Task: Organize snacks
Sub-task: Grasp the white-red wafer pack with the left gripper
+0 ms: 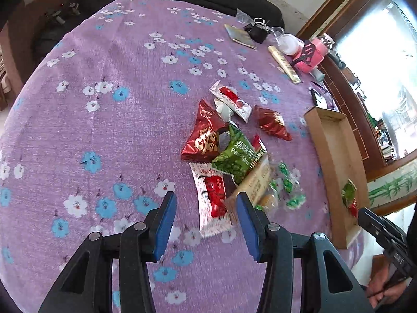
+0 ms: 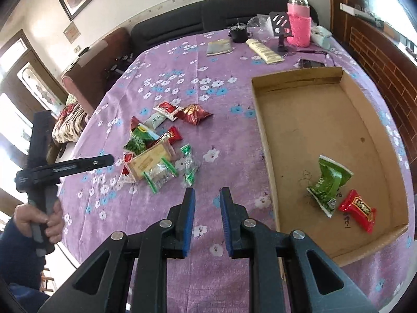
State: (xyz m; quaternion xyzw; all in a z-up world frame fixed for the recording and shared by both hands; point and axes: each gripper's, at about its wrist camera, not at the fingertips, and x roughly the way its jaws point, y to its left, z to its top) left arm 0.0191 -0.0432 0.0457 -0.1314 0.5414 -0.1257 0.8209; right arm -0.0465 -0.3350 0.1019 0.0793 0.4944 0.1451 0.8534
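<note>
A table draped in a purple cloth printed with white and blue flowers (image 2: 161, 234) carries everything. The landmark is a shallow brown cardboard tray (image 2: 263, 120), lying flat on the cloth. Left of the tray sits a loose heap of snack packets (image 2: 159, 151): red, green and clear wrappers around a tan paper packet (image 2: 149, 160), some overlapping. Beyond the tray, toward the far edge, lie a cream-coloured tube (image 2: 264, 50), a flat grey-green booklet (image 2: 219, 47), a small black pot (image 2: 238, 34), a bottle in a pink knitted sleeve (image 2: 299, 23) and a dark phone (image 2: 311, 64) just beside the tray's far wall.
</note>
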